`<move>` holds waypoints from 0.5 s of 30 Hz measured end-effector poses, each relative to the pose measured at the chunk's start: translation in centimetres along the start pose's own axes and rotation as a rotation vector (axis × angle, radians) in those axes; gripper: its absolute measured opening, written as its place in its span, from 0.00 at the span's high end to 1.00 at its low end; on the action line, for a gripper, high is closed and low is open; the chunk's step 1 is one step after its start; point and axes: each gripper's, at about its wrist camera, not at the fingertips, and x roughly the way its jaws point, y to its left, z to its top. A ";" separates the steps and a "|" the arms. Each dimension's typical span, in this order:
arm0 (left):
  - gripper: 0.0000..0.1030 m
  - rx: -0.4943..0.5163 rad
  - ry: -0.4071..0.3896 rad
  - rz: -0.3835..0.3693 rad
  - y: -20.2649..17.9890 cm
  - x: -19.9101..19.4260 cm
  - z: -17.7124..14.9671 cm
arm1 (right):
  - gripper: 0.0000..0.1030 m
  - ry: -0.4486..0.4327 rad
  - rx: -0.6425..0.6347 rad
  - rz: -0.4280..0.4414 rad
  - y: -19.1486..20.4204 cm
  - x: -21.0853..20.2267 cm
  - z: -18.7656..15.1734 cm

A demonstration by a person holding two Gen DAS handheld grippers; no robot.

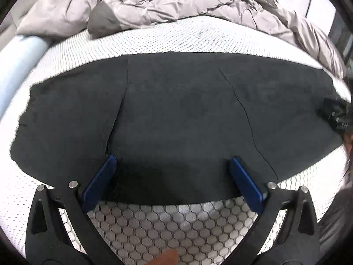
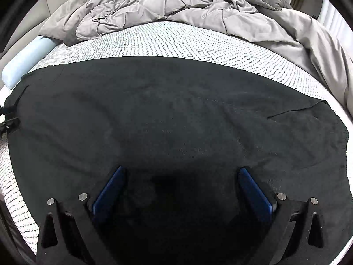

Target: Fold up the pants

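Observation:
Dark charcoal pants (image 1: 176,114) lie flat across a white patterned mattress (image 1: 154,42), spread left to right. In the left wrist view my left gripper (image 1: 173,161) hovers open over the pants' near edge, its blue pads (image 1: 99,183) wide apart with nothing between them. At the right edge of that view the other gripper's black body (image 1: 337,114) shows. In the right wrist view the pants (image 2: 176,114) fill the frame, waistband end toward the right. My right gripper (image 2: 182,172) is open just above the cloth, blue pads (image 2: 256,194) apart and empty.
A crumpled grey duvet (image 2: 176,6) is heaped along the far side of the bed (image 2: 165,42). A pale blue bolster (image 2: 26,59) lies at the far left. The mattress's near edge with its honeycomb mesh (image 1: 172,227) is below my left gripper.

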 end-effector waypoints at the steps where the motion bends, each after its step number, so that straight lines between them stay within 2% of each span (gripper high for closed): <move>1: 0.01 0.026 -0.012 0.007 -0.9 -0.4 0.0 | 0.00 0.002 -0.003 -0.005 0.1 -0.4 -0.2; 3: 0.01 0.054 -0.032 -0.035 -3.3 -1.1 0.4 | 0.00 0.005 0.007 -0.014 0.4 -1.0 -0.1; 6: 0.01 0.082 -0.042 -0.076 -6.8 -0.8 1.7 | 0.00 -0.036 0.007 0.037 0.8 -1.7 1.1; 10: 0.01 0.155 0.018 -0.021 -11.0 2.2 3.1 | 0.00 -0.031 -0.110 0.080 5.5 -0.9 1.8; 12: 0.00 0.161 0.044 0.020 -11.8 3.2 2.7 | 0.00 -0.026 -0.181 0.041 7.3 0.0 1.7; 15: 0.00 0.154 0.039 0.014 -11.9 2.9 2.7 | 0.01 -0.008 -0.129 0.087 6.4 0.6 1.7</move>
